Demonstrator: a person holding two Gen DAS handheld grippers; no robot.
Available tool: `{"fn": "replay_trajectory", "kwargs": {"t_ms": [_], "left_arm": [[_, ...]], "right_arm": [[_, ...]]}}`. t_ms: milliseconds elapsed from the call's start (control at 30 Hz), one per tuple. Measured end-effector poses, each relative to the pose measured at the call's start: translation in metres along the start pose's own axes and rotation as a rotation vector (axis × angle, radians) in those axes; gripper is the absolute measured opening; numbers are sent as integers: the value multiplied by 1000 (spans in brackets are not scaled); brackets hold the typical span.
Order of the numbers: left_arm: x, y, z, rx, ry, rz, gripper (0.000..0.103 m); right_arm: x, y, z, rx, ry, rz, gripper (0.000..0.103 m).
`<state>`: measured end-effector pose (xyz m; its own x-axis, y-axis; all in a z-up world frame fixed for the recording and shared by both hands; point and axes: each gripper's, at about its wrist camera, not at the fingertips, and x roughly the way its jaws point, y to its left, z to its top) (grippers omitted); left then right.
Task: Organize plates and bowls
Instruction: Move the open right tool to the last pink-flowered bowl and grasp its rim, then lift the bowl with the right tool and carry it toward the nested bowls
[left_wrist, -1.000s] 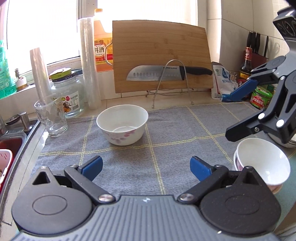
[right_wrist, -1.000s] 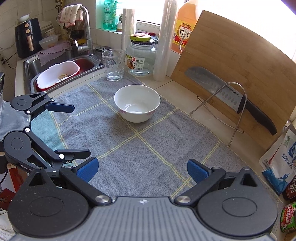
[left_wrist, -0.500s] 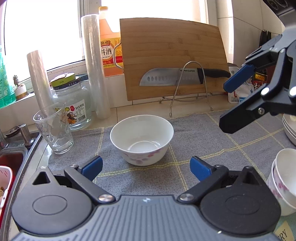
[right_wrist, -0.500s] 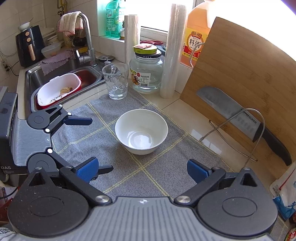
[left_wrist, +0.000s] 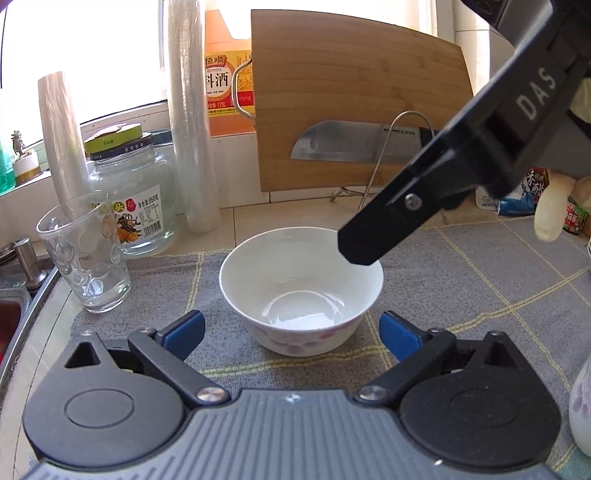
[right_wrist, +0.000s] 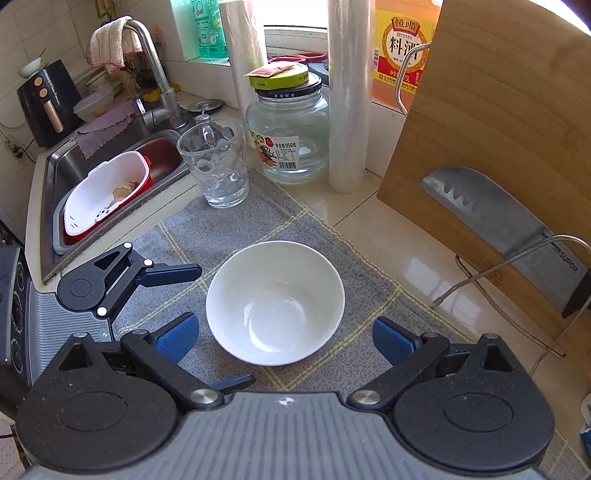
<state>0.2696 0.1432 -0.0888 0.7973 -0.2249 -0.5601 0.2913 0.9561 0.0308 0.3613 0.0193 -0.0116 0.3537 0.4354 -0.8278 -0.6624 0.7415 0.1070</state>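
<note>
Both grippers, left (left_wrist: 291, 328) and right (right_wrist: 286, 338), hold their fingers spread wide around one bowl (right_wrist: 275, 302) on the mat (right_wrist: 251, 218); a glass (right_wrist: 214, 164) stands at eleven o'clock.

Grey checked mat (right_wrist: 236, 225) on counter. Drinking glass (right_wrist: 216, 164) at its corner, glass jar (right_wrist: 288, 125) just behind. Knife (right_wrist: 506, 229) on wire stand (right_wrist: 517, 266) against bamboo cutting board (right_wrist: 498, 103).
</note>
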Motion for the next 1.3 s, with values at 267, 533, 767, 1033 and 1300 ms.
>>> {"fn": "replay_trajectory", "kwargs": {"t_ms": [267,533,767,1033,1300], "left_arm": [[14,-5,6,2,5,-17,100],[19,-4,8,7,3,-21,99],[23,-4,8,19,7,-34,97],[24,-3,10,14,-8,-38,96],[25,-1,11,12,-9,-39,96]], "right_arm": [[35,-16,11,49,36,37,95],[53,-25,15,95,50,79,85],[57,-24,15,93,57,97,77],[59,-27,13,112,55,110,74],[58,-28,12,122,52,113,73]]}}
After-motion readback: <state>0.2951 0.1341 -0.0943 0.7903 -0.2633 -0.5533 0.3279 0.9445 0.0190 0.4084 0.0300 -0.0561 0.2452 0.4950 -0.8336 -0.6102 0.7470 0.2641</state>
